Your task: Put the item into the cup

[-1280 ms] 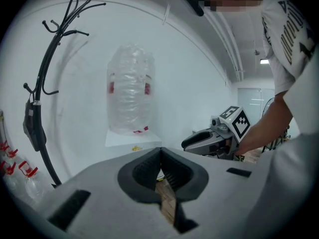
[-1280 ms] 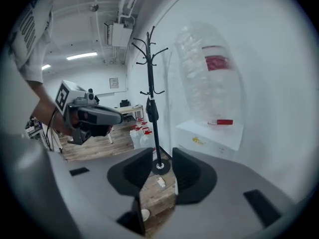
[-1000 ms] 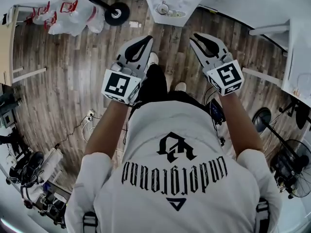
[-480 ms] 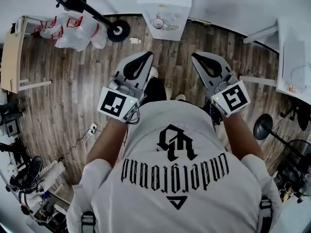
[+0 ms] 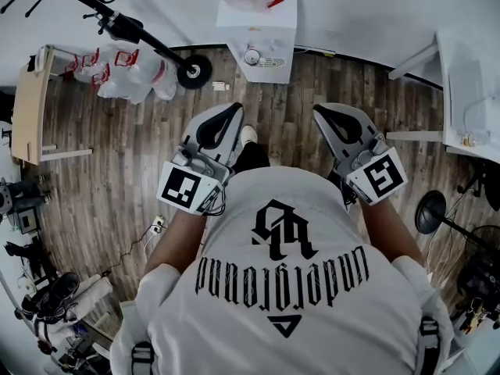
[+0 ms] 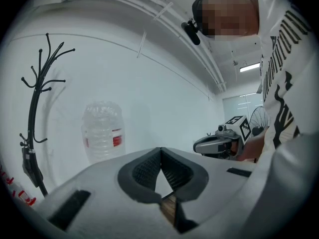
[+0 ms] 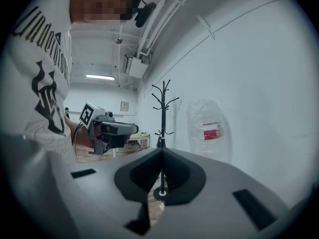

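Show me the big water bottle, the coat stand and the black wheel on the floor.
big water bottle (image 6: 102, 128): left gripper view, on its ribbed clear body.
coat stand (image 7: 163, 118): right gripper view, on its upright pole.
black wheel (image 5: 193, 75): head view, on its hub.

Wood-plank floor (image 5: 117, 131), matt plastic left hand-held gripper (image 5: 236, 106)

Brightness: bright, even indoor light; the white wall (image 6: 124, 83) is nearly washed out.
Source: a ceiling light strip (image 7: 99, 76) overhead.
Shadows: faint and soft on the wood floor (image 5: 117, 178).
Distortion: strong fisheye bending; dark round corners in both gripper views.
Focus: left gripper (image 6: 160, 149) and right gripper (image 7: 162, 151) blurred up close; water bottle (image 6: 102, 131) hazy.
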Demonstrator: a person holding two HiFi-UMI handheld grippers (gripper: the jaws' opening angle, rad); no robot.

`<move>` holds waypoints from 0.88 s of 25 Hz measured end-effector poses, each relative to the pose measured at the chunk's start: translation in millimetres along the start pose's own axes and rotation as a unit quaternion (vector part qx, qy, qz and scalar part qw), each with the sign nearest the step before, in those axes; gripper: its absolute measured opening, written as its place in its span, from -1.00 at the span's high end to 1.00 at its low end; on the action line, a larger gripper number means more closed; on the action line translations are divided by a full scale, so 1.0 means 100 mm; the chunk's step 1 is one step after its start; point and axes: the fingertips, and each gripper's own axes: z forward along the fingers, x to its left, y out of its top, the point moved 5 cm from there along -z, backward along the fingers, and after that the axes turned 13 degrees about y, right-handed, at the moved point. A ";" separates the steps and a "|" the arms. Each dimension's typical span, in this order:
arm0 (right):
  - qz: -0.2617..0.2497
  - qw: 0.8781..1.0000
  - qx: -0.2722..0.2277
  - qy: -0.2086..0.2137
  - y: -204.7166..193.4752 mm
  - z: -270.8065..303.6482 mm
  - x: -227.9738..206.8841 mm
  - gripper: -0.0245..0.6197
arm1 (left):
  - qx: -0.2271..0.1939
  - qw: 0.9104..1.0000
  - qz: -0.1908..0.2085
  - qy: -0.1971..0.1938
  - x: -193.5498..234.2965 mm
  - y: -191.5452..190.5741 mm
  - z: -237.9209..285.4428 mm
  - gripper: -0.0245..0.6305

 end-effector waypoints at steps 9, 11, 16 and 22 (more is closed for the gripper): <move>0.010 1.000 -0.011 -0.011 -0.04 -0.42 0.05 0.90 | -0.007 1.000 0.000 0.018 -0.30 0.07 -0.05 0.90; 0.010 1.000 -0.011 -0.009 -0.08 -0.50 0.07 0.90 | -0.007 1.000 -0.005 0.026 -0.38 0.07 -0.08 0.90; 0.026 1.000 -0.006 -0.005 -0.19 -0.63 0.20 0.90 | 0.008 0.999 -0.009 0.034 -0.51 0.04 -0.25 0.90; 0.022 1.000 -0.010 -0.007 -0.09 -0.65 0.45 0.90 | 0.016 1.000 -0.004 0.018 -0.56 0.09 -0.43 0.90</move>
